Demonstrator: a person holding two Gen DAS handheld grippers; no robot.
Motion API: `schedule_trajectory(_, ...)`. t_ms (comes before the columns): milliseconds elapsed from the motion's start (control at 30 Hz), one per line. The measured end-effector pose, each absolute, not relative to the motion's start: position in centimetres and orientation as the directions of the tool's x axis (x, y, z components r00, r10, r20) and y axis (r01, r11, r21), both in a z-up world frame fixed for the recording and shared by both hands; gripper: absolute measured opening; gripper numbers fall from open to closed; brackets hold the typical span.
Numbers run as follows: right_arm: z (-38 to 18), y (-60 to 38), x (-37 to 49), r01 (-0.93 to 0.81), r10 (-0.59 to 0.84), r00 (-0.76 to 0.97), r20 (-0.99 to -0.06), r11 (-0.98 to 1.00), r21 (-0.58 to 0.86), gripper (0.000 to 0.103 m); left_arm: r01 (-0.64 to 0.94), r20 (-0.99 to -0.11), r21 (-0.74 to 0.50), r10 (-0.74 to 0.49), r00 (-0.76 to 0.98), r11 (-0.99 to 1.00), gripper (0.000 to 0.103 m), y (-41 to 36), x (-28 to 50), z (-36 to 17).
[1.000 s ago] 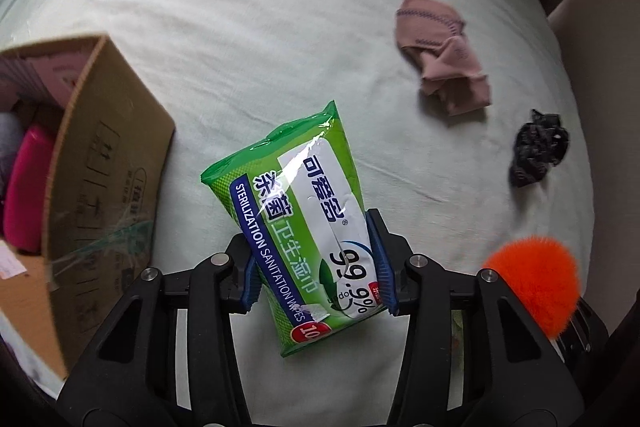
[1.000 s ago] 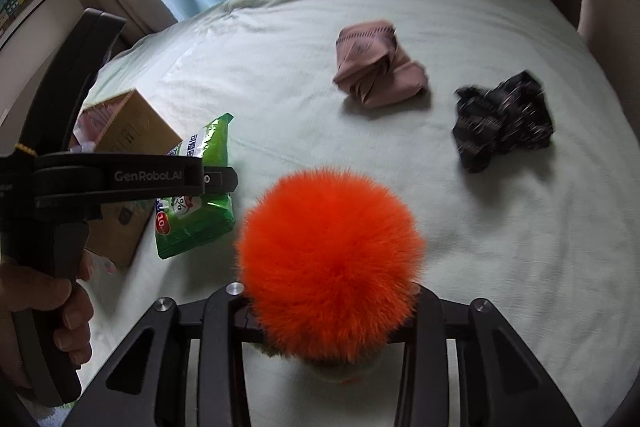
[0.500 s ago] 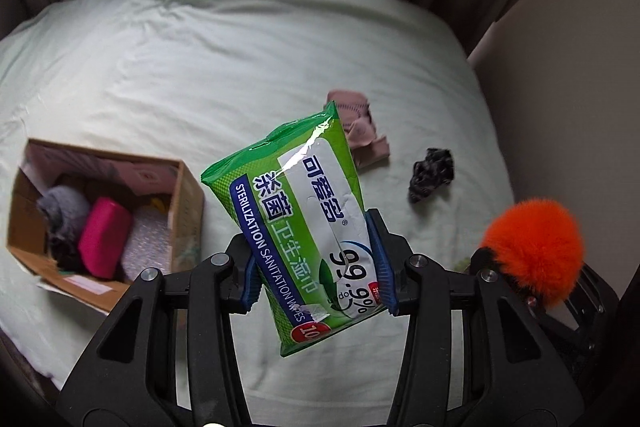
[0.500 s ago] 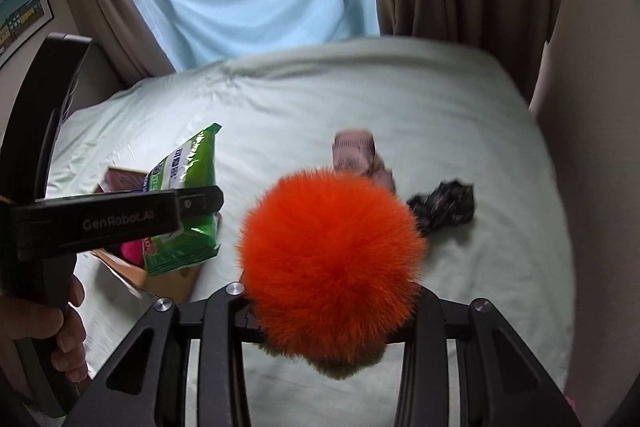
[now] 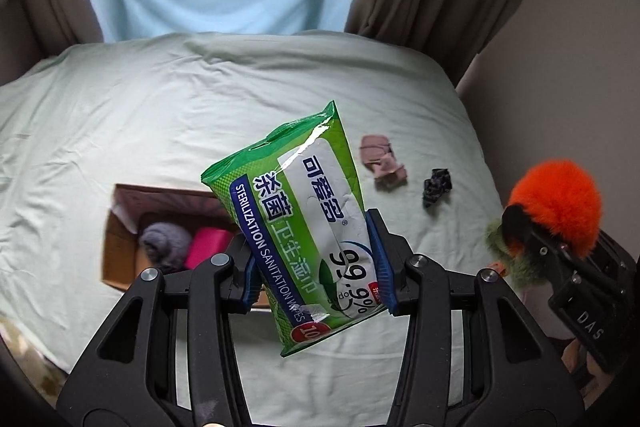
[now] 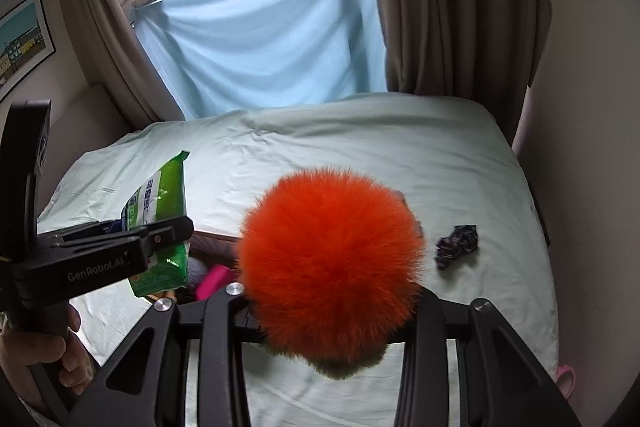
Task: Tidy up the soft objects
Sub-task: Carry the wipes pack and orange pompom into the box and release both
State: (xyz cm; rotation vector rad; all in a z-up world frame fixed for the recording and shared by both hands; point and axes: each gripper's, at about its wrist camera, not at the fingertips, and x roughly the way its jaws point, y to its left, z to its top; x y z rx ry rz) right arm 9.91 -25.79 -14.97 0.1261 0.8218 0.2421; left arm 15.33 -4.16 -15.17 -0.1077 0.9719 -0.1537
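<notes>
Carrying the wipes pack [image 5: 308, 223] clamped in our left hand-held gripper [image 5: 316, 267], we should lower it over the cardboard box [image 5: 120, 251] below-left; right hand-held gripper [image 6: 332, 311] grips the orange pom-pom [image 6: 328, 259].

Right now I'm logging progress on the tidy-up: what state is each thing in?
Wipes pack: lifted, clamped in left tongs.
Pompom: lifted, clamped in right tongs.
Box: open on the bed, holding grey and pink items.
Pink cloth: crumpled, loose on the bed.
Dark scrunchie: loose on the bed.
</notes>
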Motion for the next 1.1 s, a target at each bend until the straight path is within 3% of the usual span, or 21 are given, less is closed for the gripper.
schedule_trajectory(500,-14.0,-11.4,11.8,-0.223,0.336,0.617,-0.711,0.942,0.252,0.034,0.014,-0.861,-0.123,-0.114,0.496,0.992,0.042,11.9,15.7,-19.0)
schedule_trajectory(1100,-24.0,-3.7,16.9,-0.088,0.253,0.432,-0.866,0.967,0.239,0.034,0.051,-0.947,-0.096,-0.107,0.304,0.994,0.042,19.1,22.1,-30.4)
